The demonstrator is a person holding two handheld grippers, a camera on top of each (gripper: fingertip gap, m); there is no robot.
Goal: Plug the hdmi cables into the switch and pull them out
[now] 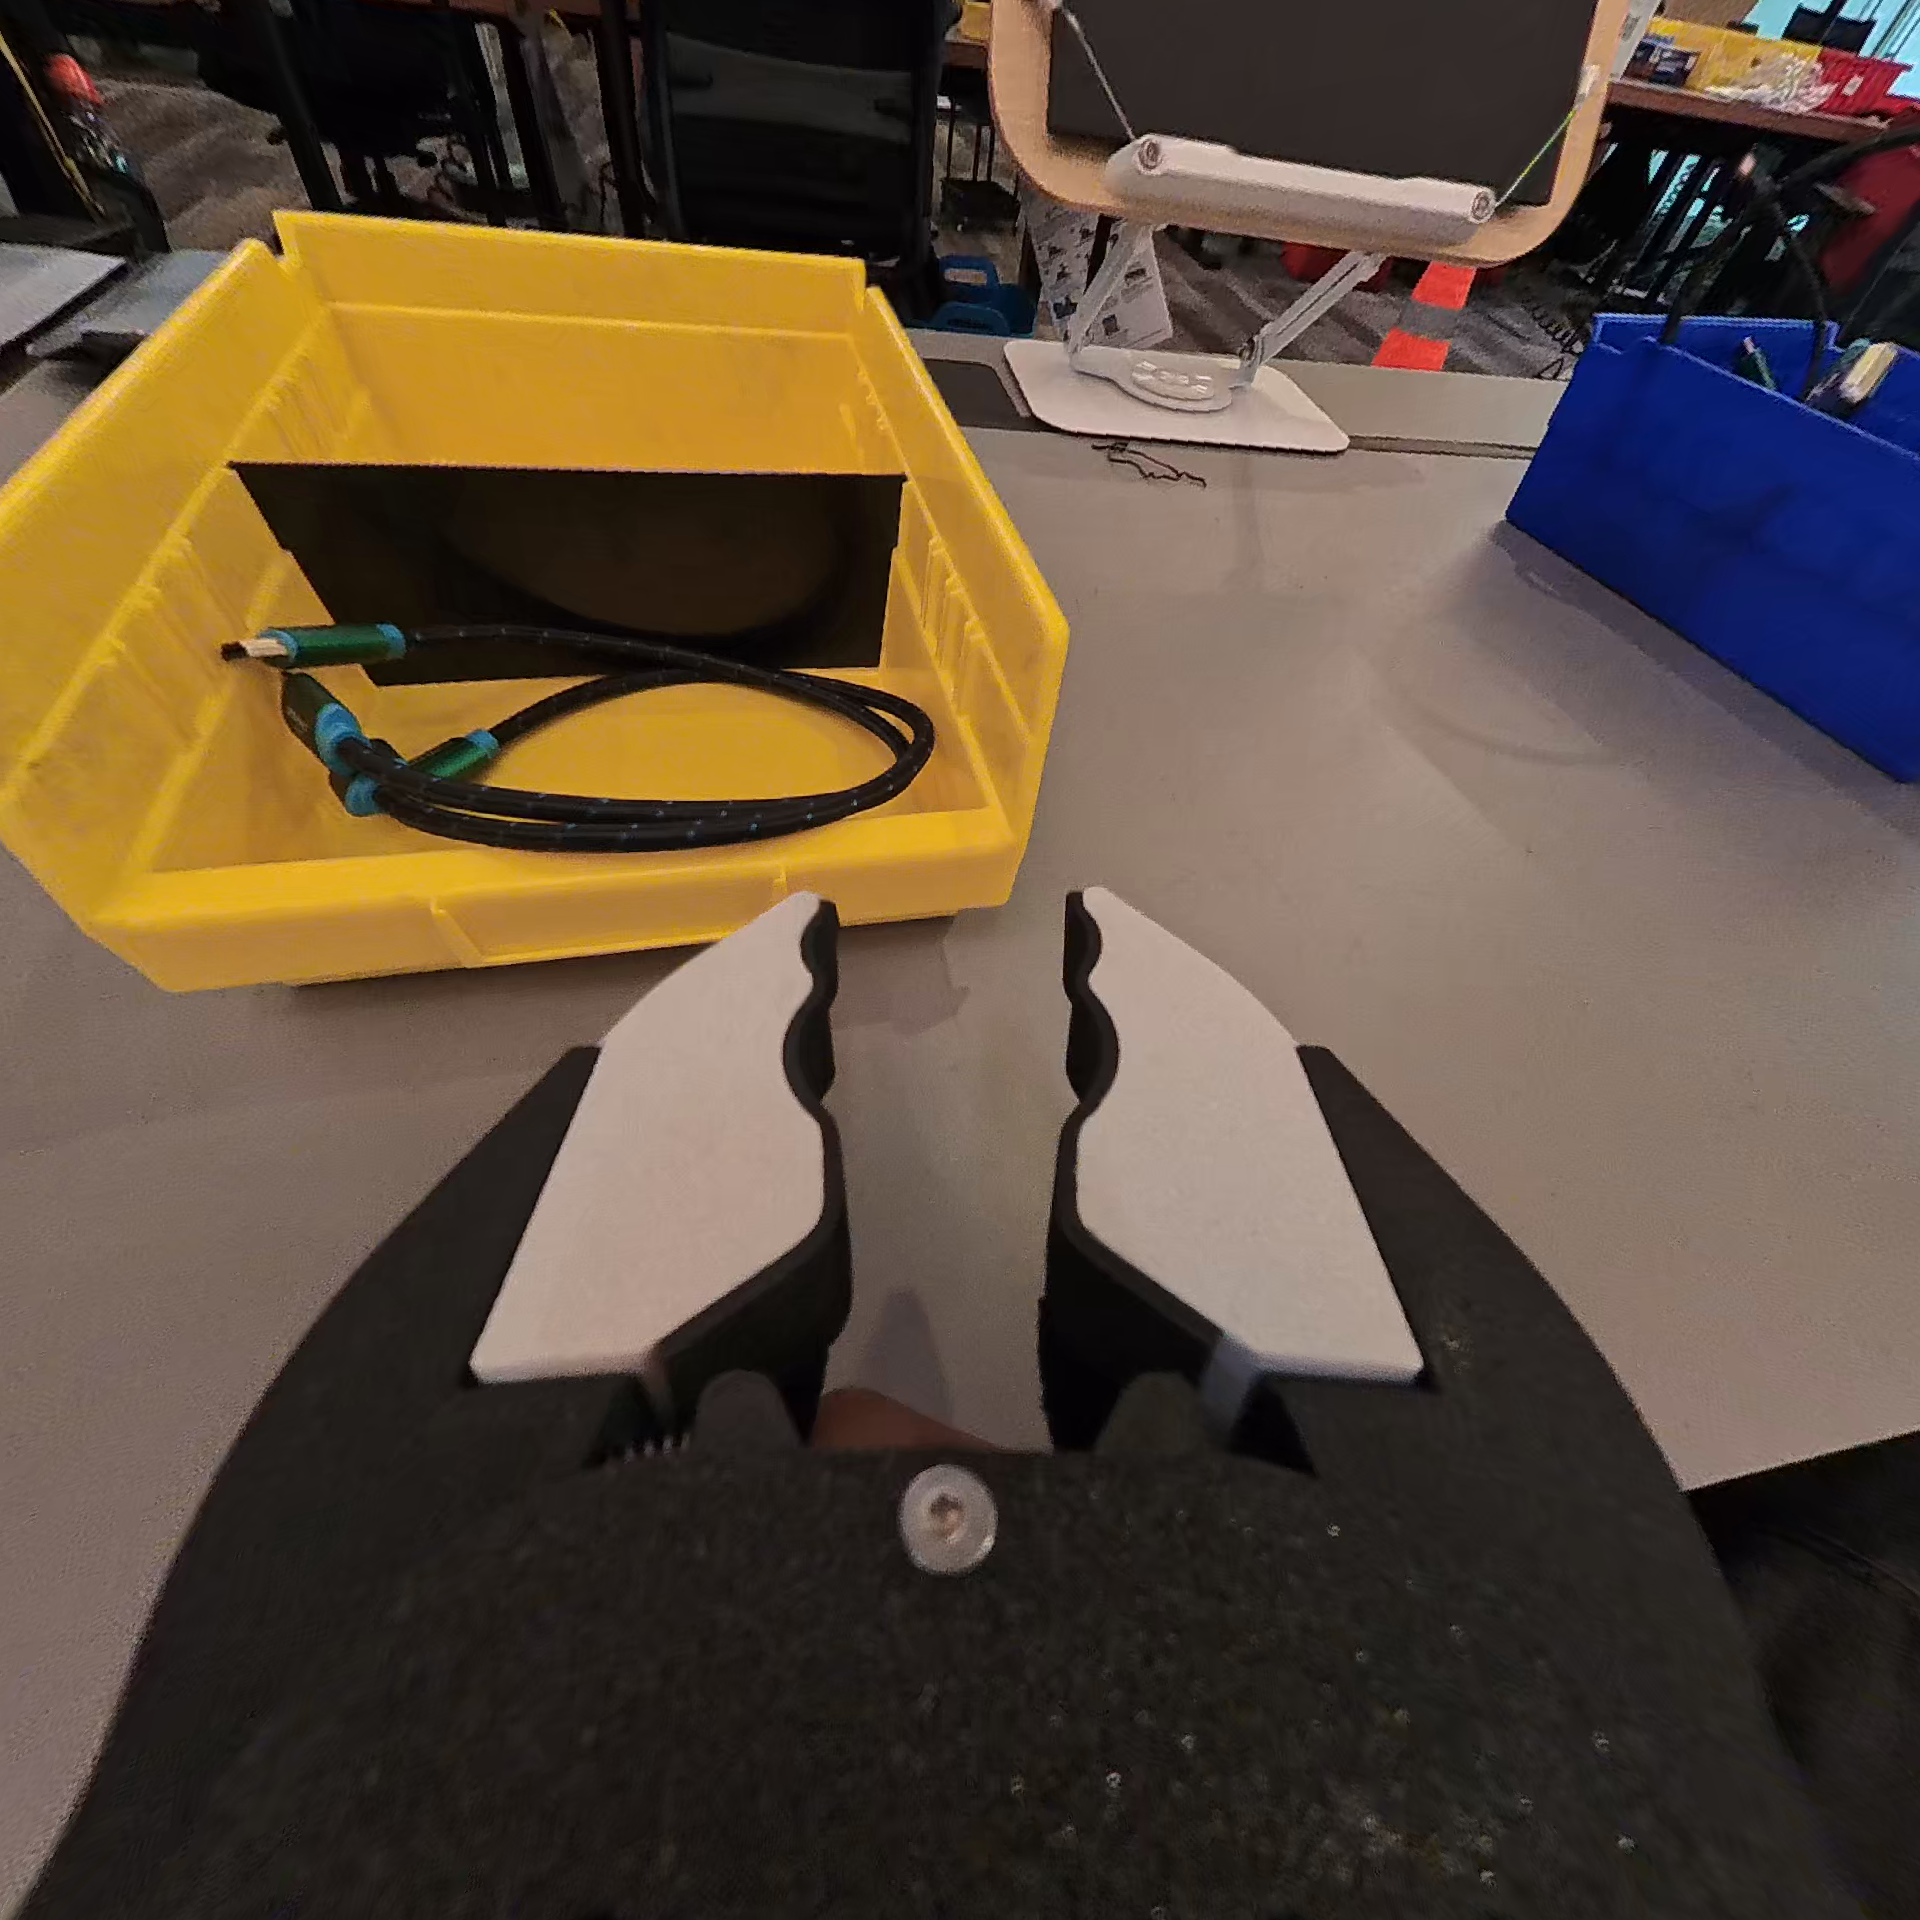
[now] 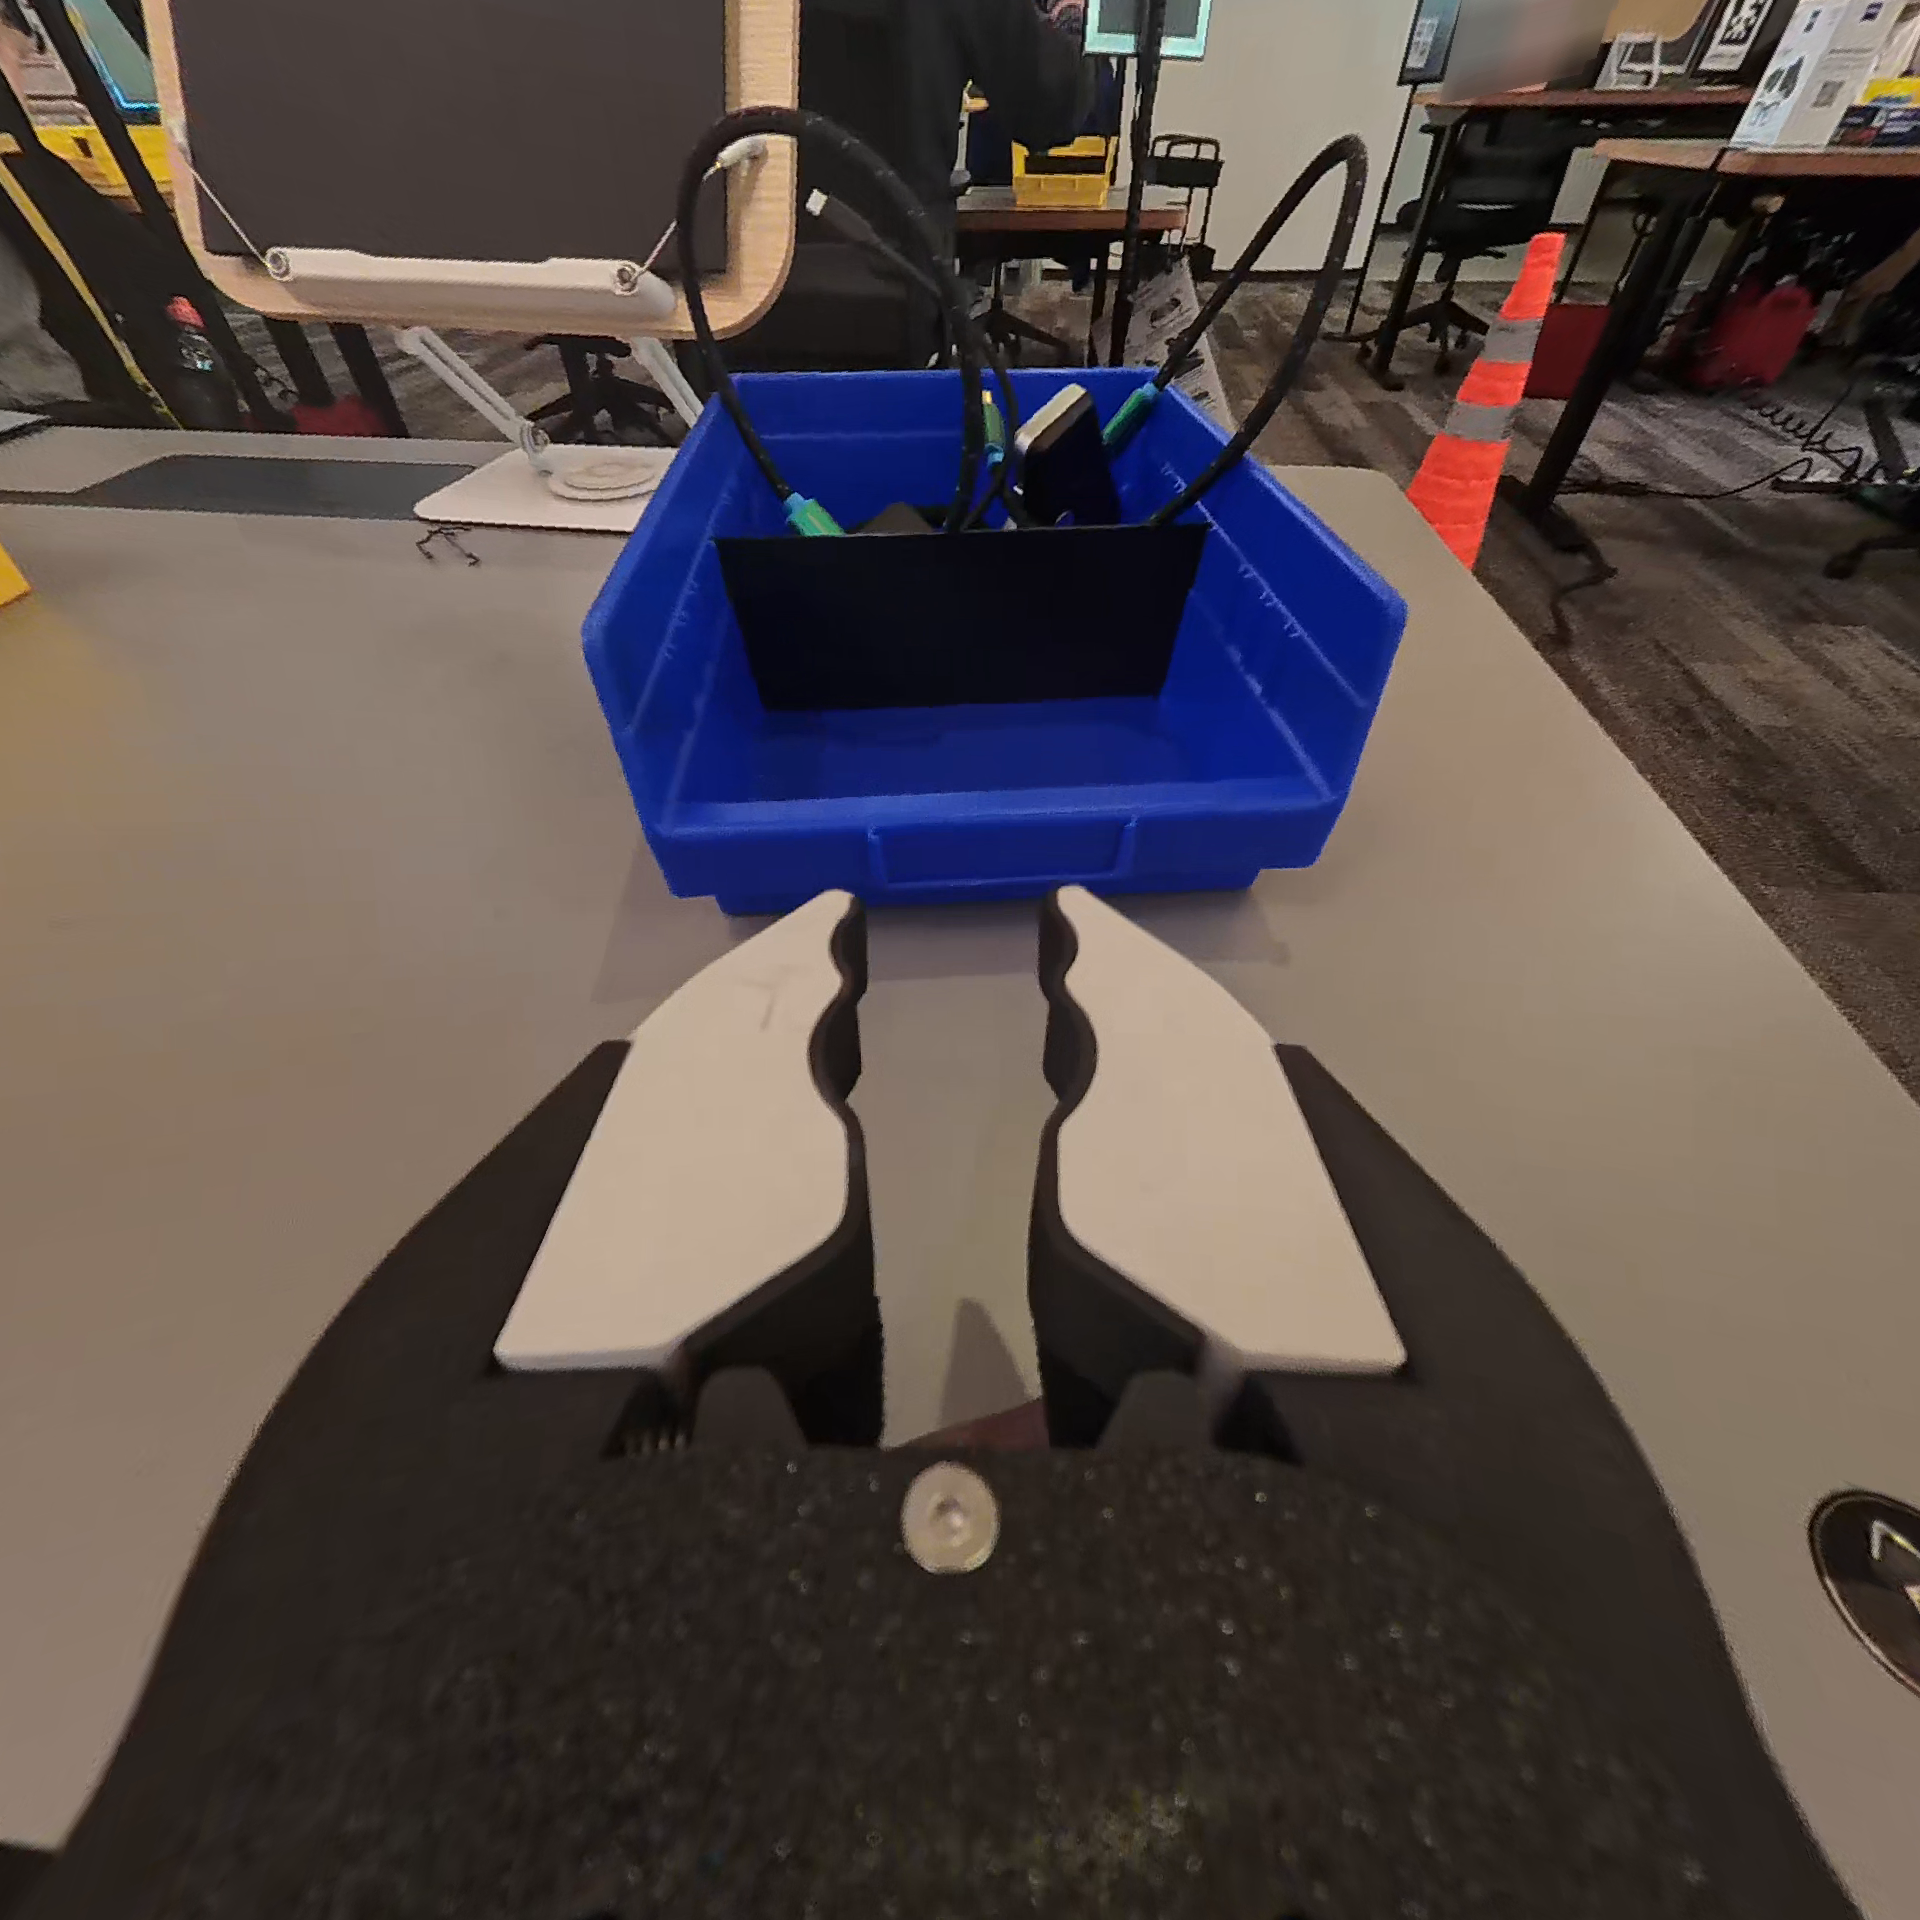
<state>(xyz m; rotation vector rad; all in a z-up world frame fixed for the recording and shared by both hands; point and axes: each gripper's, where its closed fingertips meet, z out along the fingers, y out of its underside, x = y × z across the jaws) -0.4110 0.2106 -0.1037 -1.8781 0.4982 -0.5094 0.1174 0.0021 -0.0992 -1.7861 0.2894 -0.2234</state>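
Note:
In the left wrist view a yellow bin [image 1: 582, 925] stands on the grey table and holds coiled black braided HDMI cables [image 1: 665, 800] with green and blue plugs, in front of a black divider [image 1: 582, 561]. My left gripper [image 1: 948, 914] is open and empty, just in front of the bin's right corner. In the right wrist view a blue bin [image 2: 987, 842] holds a dark switch box [image 2: 1070, 457] behind a black divider [image 2: 956, 613], with black cables [image 2: 727, 312] arching up out of it. My right gripper [image 2: 948, 909] is open and empty, right before the blue bin's front wall.
A white stand with a wood-framed dark panel [image 1: 1174, 400] sits at the table's far side, also in the right wrist view [image 2: 551, 488]. The blue bin shows at right in the left wrist view [image 1: 1714, 551]. An orange cone [image 2: 1486, 416] stands on the floor beyond the table's right edge. There is about 55 cm between the tips of the two grippers.

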